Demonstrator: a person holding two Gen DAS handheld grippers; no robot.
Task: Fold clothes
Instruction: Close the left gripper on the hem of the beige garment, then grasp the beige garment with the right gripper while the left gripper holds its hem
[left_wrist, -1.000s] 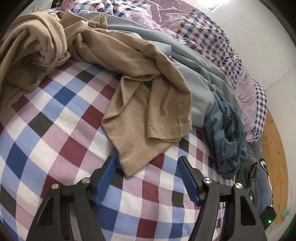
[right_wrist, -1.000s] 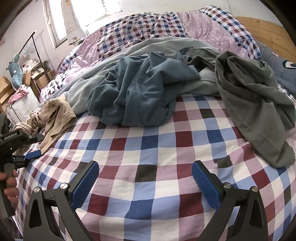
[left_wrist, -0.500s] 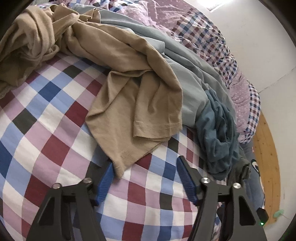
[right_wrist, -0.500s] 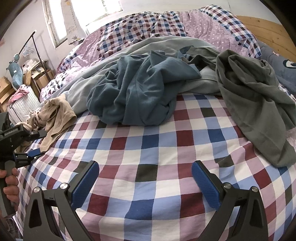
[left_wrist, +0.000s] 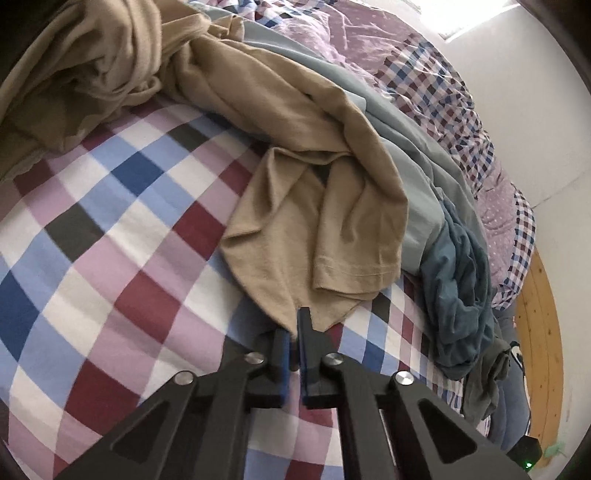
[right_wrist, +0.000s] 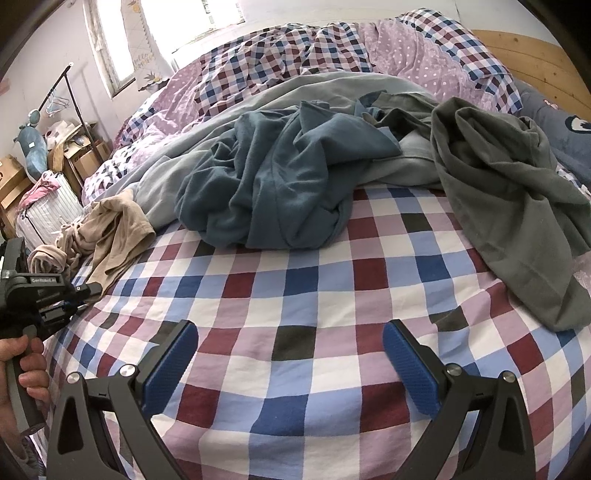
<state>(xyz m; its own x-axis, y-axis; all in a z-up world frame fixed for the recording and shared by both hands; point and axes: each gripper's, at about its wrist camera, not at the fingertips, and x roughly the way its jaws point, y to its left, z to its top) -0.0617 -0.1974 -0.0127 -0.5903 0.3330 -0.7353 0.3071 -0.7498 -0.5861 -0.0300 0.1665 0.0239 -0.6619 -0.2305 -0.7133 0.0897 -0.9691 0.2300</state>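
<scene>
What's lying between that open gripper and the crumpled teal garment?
Nothing: the right wrist view shows only bare checked bedsheet between the open right gripper and the teal garment.

Before me spreads the bed with its checked blue, maroon and white sheet (right_wrist: 303, 288), a pale wooden headboard (right_wrist: 524, 51) at its far right corner. Daylight pours through a window (right_wrist: 192, 18); cardboard boxes (right_wrist: 85, 155) stack against the lilac wall (right_wrist: 33, 66).

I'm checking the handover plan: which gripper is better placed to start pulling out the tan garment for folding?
Left. The left gripper is already shut on the near corner of the tan garment. The right gripper is open over bare checked bedsheet, far from it.
</scene>
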